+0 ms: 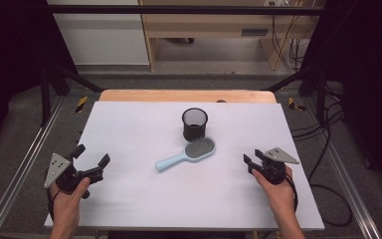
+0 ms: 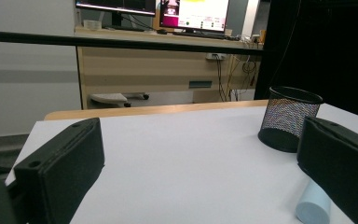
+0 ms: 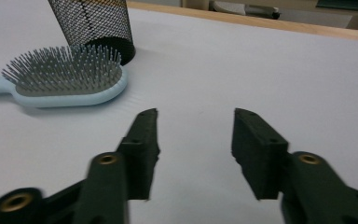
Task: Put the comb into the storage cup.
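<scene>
The light blue hairbrush (image 1: 186, 154) lies bristles up on the desk (image 1: 129, 199), its head just beside the black mesh cup (image 1: 195, 124). Left of the hairbrush, the left hand-held gripper (image 1: 90, 158) is spread wide and empty; right of it, the right hand-held gripper (image 1: 249, 162) stands partly spread, pinching nothing.

Left claw (image 1: 90, 158) wide open, right claw (image 1: 249, 163) partly open, both empty
</scene>
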A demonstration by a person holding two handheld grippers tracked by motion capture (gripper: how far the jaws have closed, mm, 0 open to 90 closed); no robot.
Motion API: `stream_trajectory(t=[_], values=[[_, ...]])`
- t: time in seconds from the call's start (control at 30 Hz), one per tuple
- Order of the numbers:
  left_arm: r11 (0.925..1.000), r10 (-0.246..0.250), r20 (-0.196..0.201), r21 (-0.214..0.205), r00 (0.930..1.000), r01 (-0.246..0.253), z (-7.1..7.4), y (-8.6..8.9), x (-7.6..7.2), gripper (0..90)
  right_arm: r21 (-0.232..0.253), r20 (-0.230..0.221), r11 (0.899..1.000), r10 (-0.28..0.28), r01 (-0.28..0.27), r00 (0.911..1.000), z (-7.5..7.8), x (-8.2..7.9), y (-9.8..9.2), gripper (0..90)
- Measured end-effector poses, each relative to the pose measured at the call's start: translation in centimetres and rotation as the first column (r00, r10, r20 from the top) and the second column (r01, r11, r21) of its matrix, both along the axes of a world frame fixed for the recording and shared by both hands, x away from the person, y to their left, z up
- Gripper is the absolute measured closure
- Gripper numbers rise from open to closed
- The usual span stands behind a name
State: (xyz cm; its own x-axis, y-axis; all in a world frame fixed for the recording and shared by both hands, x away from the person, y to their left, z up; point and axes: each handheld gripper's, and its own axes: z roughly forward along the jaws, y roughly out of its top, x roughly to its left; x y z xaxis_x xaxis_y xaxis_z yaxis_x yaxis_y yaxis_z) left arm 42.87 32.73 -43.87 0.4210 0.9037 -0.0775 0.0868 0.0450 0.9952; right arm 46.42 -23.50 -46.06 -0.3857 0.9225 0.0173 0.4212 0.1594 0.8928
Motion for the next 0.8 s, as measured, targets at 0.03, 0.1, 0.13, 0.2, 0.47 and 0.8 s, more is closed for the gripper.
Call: stream_trajectory(t=[0.03, 0.1, 0.13, 0.2, 0.47, 0.8], values=[[1.0000, -0.001, -0.001, -0.001, 1.0000, 0.001, 0.0, 0.0, 0.0, 0.7, -0.011, -0.006, 1.000, 0.008, -0.008, 0.9999, 0.1, 0.3, 0.3, 60.6], [1.0000, -0.005, -0.004, -0.007, 1.0000, 0.005, 0.0, 0.0, 0.0, 0.7, -0.050, -0.017, 0.999, 0.016, -0.017, 0.9997, 0.4, 1.0, 0.9, 68.9], [0.9999, -0.008, -0.007, -0.007, 0.9999, 0.008, 0.0, 0.0, 0.1, 0.7, -0.072, -0.017, 0.997, 0.018, -0.019, 0.9997, 0.5, 1.4, 1.2, 73.1], [0.9997, -0.022, -0.014, -0.007, 0.9996, 0.022, -0.1, -0.1, 0.1, 0.7, -0.096, -0.024, 0.995, 0.037, -0.039, 0.9990, 0.7, 2.3, 1.8, 79.7], [0.9992, -0.039, -0.012, -0.003, 0.9992, 0.039, -0.1, -0.4, 0.2, 1.0, -0.132, -0.047, 0.986, 0.093, -0.098, 0.9946, 2.1, 5.5, 3.8, 90.0], [0.9984, -0.057, -0.020, -0.003, 0.9982, 0.057, -0.1, -0.5, 0.1, 1.4, -0.109, -0.112, 0.987, 0.110, -0.122, 0.9876, 0.8, 9.7, 6.4, 90.0]])
